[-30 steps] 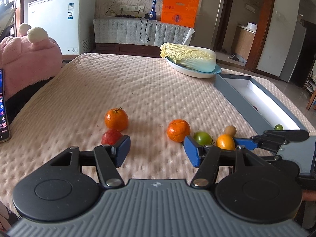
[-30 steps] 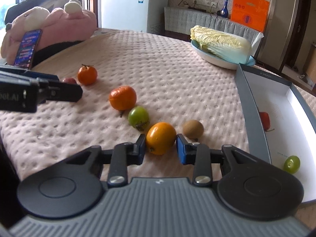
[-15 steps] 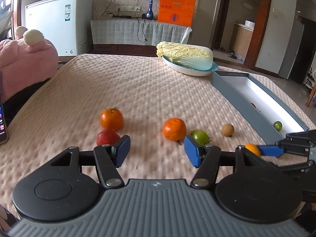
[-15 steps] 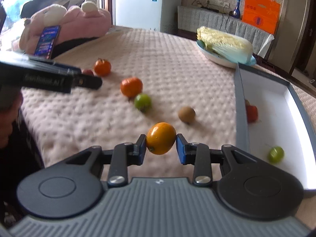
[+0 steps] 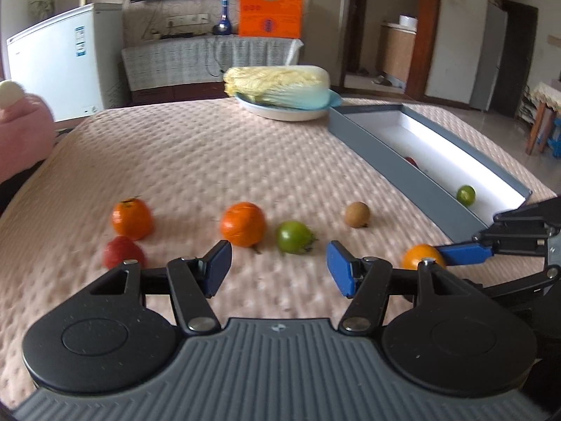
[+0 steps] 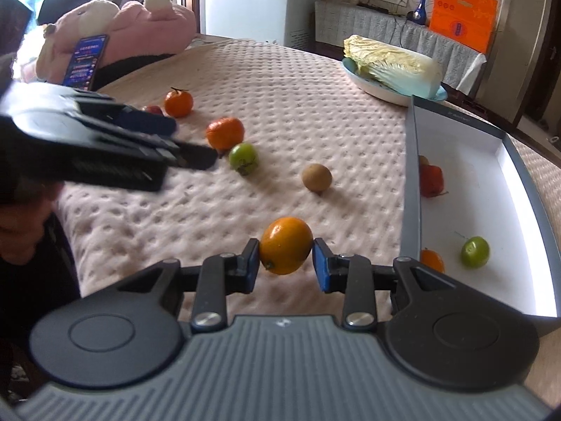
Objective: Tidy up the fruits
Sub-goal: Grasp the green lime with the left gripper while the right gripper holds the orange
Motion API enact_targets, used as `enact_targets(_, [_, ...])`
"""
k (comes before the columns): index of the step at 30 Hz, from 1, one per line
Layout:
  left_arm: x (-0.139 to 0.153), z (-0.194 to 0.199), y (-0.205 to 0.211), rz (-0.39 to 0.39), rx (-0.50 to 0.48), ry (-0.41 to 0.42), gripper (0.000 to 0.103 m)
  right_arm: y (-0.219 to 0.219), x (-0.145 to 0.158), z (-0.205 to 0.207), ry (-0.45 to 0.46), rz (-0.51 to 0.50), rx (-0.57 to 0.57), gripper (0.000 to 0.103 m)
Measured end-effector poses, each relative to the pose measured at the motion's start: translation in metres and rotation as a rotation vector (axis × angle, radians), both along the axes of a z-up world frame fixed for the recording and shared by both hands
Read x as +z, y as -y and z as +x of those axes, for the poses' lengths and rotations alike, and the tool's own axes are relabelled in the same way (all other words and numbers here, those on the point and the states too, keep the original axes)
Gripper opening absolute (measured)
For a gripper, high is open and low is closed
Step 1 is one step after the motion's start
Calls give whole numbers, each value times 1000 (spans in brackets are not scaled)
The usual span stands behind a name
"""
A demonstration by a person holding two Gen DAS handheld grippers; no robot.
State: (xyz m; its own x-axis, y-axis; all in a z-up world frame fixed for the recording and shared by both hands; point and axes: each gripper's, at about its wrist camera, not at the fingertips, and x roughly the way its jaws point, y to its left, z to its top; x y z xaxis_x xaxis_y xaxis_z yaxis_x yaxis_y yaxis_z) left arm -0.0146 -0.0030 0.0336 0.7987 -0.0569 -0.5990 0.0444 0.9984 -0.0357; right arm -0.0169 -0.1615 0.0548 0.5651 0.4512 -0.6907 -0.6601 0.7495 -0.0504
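Observation:
My right gripper (image 6: 285, 263) is shut on a small orange (image 6: 285, 245), held above the pink cloth just left of the grey box (image 6: 410, 189). The same orange (image 5: 419, 256) shows at the right of the left wrist view. My left gripper (image 5: 278, 270) is open with nothing between its fingers. Just beyond it lie a tangerine (image 5: 242, 224) and a green fruit (image 5: 293, 236). Farther left sit another tangerine (image 5: 132, 218) and a red fruit (image 5: 121, 251). A brown fruit (image 5: 357, 214) lies near the box, which holds a green fruit (image 6: 474, 252), a red fruit (image 6: 431, 180) and an orange one (image 6: 432, 259).
A cabbage on a plate (image 5: 280, 86) stands at the table's far side beside the box's end. A pink plush toy (image 6: 140, 24) and a phone (image 6: 86, 58) sit at the table's left edge. A person's hand (image 6: 21, 224) holds the left gripper.
My right gripper lifted the orange off the cloth and carried it right, toward the box. My left gripper shifted right, from by the red fruit to in front of the tangerine and green fruit.

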Motion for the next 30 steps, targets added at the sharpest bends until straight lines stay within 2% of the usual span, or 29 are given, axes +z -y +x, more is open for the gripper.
enact_targets(4, [-9,14,16,36,-25,-11,64,-1,4,1,2,23,2,36])
enact_targets(7, [-15,27,21,46,-5,-32,63,1,4,4,-6,23,-14,36])
enact_targets(10, [-19,39,19,23,25,-57,56,5,4,6,-11,29,-20,36])
enact_targets(12, [-23,46,19,20,41,-68,46,8,4,6,-13,28,-21,36])
enact_targets(13, [-25,49,19,19,50,-75,45,9,3,6,-15,25,-21,36])
enact_targets(15, [-25,51,21,21,54,-66,37,11,1,7,-20,21,-23,36])
enact_targets(17, [-25,53,21,19,66,-62,33,13,1,9,-21,21,-27,36])
enact_targets(24, [-17,47,21,-11,66,-36,31,17,2,18,-32,73,-56,36])
enact_targets(30, [-9,33,22,23,51,-25,31,7,5,23,-39,131,-60,36])
